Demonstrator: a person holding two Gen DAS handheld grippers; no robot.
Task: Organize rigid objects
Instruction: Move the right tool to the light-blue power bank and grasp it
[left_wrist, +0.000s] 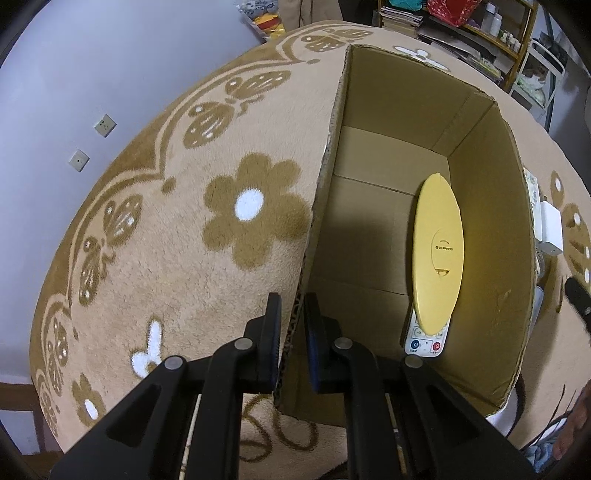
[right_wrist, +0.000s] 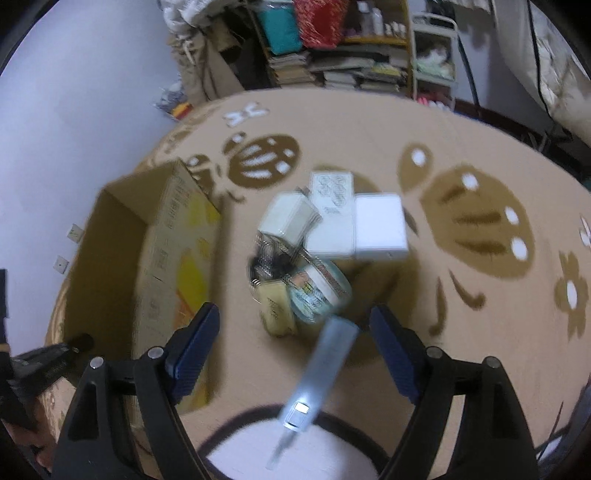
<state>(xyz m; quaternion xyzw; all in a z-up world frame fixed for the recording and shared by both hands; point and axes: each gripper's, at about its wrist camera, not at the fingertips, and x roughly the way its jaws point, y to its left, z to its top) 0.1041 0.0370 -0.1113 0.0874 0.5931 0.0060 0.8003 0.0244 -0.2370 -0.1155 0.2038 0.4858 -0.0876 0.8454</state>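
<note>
My left gripper (left_wrist: 291, 325) is shut on the near left wall of an open cardboard box (left_wrist: 334, 122), which stands on a tan flowered rug. Inside the box a yellow oval lid (left_wrist: 437, 251) leans against the right wall, over a white remote (left_wrist: 426, 339) with a blue and a red button. My right gripper (right_wrist: 295, 336) is open and empty above a blurred pile: white boxes (right_wrist: 380, 225), a white adapter (right_wrist: 288, 219), a round tin (right_wrist: 317, 291), a pale yellow block (right_wrist: 275, 310) and a clear slim tool (right_wrist: 321, 373). The box (right_wrist: 162, 240) stands left of the pile.
The rug (left_wrist: 147, 266) covers the floor. A white wall with two sockets (left_wrist: 105, 124) lies to the left. Shelves with books and bags (right_wrist: 332, 48) stand behind the rug. A white box (left_wrist: 550, 227) lies just outside the carton's right wall.
</note>
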